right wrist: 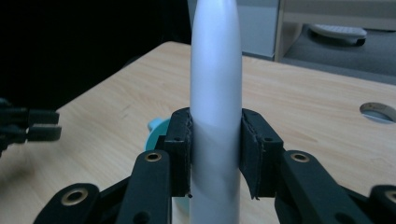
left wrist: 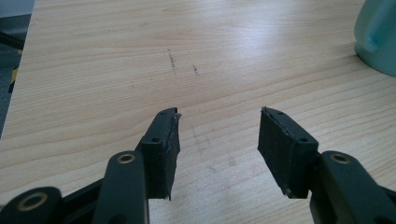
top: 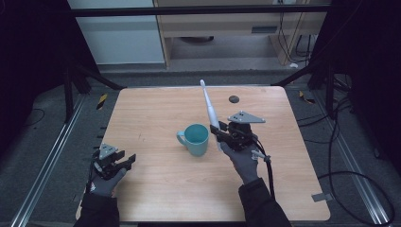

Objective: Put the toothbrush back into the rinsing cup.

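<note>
Table: a light wooden tabletop [top: 156, 189] with rounded corners, seen from above in the high view; a small dark round disc [top: 233, 99] lies near its far edge, right of centre.

Mug: a teal ceramic mug [top: 196, 139] stands upright near the middle of the table, open mouth up, its handle turned toward the left side. In the left gripper view its wall and handle [left wrist: 377, 37] show at the upper right corner.

Long object: a slender white plastic toothbrush-like handle [top: 210, 110] rises from the right gripper and leans away toward the far edge of the table, its narrow tip uppermost. It sits just right of the mug. In the right gripper view the white shaft [right wrist: 215, 98] stands upright between the two black pads.

Right gripper: the black two-jaw right gripper [top: 219, 132], held in a grey-gloved hand [top: 242, 161], is just beside the mug on its right. Its jaws are pressed against both sides of the white handle, pinching it. A grey three-cornered plate [top: 246, 117] sits on top.

Left gripper: the black two-jaw left gripper [top: 128, 160] rests low at the near left of the table, well apart from the mug. Its jaws are spread, with bare wood [left wrist: 219, 135] between them and nothing held.

Surroundings: a dark frame and grey floor [top: 47, 156] border the table.
</note>
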Available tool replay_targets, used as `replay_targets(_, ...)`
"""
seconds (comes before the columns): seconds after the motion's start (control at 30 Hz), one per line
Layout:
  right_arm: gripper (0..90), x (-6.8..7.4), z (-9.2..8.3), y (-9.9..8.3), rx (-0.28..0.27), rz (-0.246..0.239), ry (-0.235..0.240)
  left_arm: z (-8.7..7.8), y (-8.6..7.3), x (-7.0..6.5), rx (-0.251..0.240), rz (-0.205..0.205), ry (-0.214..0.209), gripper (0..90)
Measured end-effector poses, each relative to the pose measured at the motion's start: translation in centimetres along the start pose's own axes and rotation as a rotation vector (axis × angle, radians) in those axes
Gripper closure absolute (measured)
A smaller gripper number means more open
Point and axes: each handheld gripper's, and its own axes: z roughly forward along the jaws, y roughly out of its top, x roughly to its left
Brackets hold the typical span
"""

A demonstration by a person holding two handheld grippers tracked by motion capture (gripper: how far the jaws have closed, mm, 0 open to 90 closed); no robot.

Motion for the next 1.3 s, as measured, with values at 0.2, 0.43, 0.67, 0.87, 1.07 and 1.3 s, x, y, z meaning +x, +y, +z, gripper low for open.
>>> replay_targets(0.2,66.4,0.5,0.7,0.8,-0.063,0.018,-0.045,0.0,0.0,0.0,0.000,0.000,0.001,47.6)
replay_targets(0.43,66.3,1.1,2.3,1.2,-0.109,0.046,-0.072,0.1,0.0,0.0,-0.002,0.000,0.002,47.7)
replay_targets(0.67,66.3,2.1,4.3,1.3,-0.149,0.077,-0.082,0.1,0.0,0.1,-0.004,0.000,0.003,47.8)
replay_targets(0.87,66.3,3.0,6.2,1.4,-0.171,0.086,-0.088,0.0,0.0,0.1,-0.010,-0.004,0.000,47.8)
replay_targets(1.07,66.3,3.1,7.6,1.0,-0.163,0.113,-0.096,0.0,0.0,0.1,-0.009,-0.001,0.000,47.8)
replay_targets(1.3,66.2,3.2,9.2,-0.4,-0.113,0.109,-0.118,0.0,0.0,0.0,-0.010,-0.001,0.001,47.8)
